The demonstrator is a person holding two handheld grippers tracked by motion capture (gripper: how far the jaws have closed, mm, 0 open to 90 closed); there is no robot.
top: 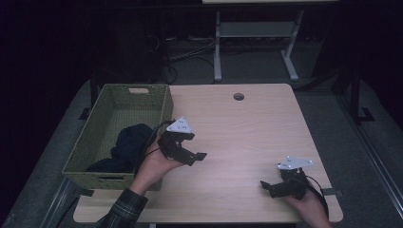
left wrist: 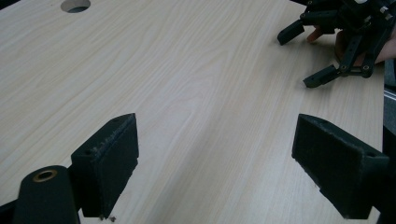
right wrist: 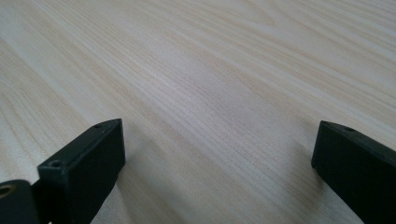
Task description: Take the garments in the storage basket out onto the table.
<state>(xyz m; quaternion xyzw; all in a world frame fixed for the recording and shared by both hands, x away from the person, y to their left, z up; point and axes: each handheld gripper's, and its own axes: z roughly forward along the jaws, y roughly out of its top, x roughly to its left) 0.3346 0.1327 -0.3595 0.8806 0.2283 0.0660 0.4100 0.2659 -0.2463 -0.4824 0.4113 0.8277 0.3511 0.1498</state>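
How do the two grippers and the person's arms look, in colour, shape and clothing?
Both grippers are black, with linkage arms ending in flat rectangular fingers. The left gripper and the right gripper each carry a pale grey three-cornered plate with small dark dots. A black cable trails from the right one. The left arm wears a dark plaid sleeve.

Wooden table (top: 247, 133), round hole (top: 238, 96) near far edge; white stand (top: 256, 38) behind.
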